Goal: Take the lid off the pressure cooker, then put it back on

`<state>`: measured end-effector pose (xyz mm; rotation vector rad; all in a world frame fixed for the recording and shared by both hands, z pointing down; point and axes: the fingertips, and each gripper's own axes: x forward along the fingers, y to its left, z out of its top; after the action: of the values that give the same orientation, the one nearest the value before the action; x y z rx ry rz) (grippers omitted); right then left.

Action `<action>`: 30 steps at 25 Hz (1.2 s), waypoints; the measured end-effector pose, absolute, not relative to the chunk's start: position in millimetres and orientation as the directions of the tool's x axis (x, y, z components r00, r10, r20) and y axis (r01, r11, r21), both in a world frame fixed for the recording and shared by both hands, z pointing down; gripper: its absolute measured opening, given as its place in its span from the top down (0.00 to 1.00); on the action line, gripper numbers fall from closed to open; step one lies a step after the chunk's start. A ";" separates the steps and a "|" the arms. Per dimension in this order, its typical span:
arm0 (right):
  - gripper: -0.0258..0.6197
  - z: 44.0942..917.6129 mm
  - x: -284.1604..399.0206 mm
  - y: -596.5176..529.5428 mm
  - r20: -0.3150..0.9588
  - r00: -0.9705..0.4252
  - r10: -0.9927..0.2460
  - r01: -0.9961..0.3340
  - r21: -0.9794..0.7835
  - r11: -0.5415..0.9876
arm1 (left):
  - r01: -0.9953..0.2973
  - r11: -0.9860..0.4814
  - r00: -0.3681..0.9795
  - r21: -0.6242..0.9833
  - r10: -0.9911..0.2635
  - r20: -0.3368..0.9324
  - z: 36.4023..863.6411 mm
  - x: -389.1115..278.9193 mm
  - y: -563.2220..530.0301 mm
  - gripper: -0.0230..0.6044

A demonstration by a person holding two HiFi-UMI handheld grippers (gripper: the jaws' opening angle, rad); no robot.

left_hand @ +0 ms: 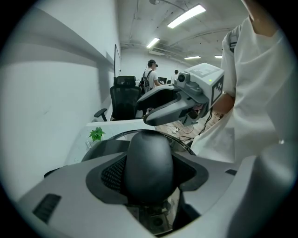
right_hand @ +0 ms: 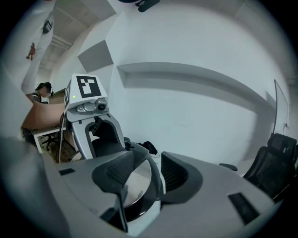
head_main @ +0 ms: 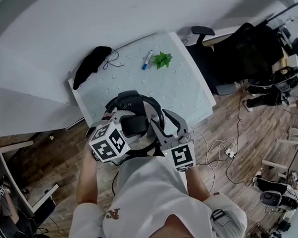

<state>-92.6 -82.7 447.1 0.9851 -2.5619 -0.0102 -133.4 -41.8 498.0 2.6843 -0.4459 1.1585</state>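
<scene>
**Two grippers held a pressure cooker's lid at the near edge of a table**

Seen from above, a person stood over a pressure cooker (head_main: pixel 132 99) at the near edge of a pale table (head_main: pixel 182 90), close to their chest. Its top was dark, with a shiny metal lid (right_hand: pixel 139 182) and a rounded black handle (left_hand: pixel 149 162).

The left gripper (head_main: pixel 127 129) was pinched on that handle, which filled the space between its pads. The right gripper (head_main: pixel 158 124) came in from the other side, clamped on the lid's dark rim. Whether the lid sat fully on the pot could not be told.

At the table's far edge, well apart from the cooker, lay a black cloth (head_main: pixel 90 65), a blue pen (head_main: pixel 147 59) and a small green plant (head_main: pixel 162 59). A pale wall (head_main: pixel 33 57) ran close along the table's left side. A black chair (head_main: pixel 205 44) stood beyond the right edge, above a wooden floor (head_main: pixel 224 137) strewn with cables.
</scene>
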 end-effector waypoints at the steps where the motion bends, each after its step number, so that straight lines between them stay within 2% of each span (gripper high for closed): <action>1: 0.67 447.2 -93.9 -81.7 0.360 -0.675 -0.644 -0.642 0.145 0.753 | -0.335 -0.941 0.648 0.050 -0.191 0.737 499.8 -134.6 -40.1 0.52; 7: 0.67 449.1 -99.6 -80.6 0.374 -0.668 -0.643 -0.640 0.153 0.753 | -0.286 -0.957 0.643 0.048 -0.154 0.751 506.5 -140.4 -32.8 0.52; 14: 0.67 452.0 -106.8 -77.1 0.385 -0.669 -0.636 -0.632 0.155 0.759 | -0.294 -0.954 0.651 0.057 -0.156 0.743 513.7 -145.7 -29.7 0.52; 30: 0.67 458.6 -111.9 -66.8 0.406 -0.664 -0.627 -0.622 0.165 0.766 | -0.388 -0.919 0.630 0.065 -0.213 0.747 526.5 -147.0 -34.0 0.52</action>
<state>-111.9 -66.8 458.6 0.9443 -2.5163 -0.0168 -147.0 -34.0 526.5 2.6318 -0.4926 1.1643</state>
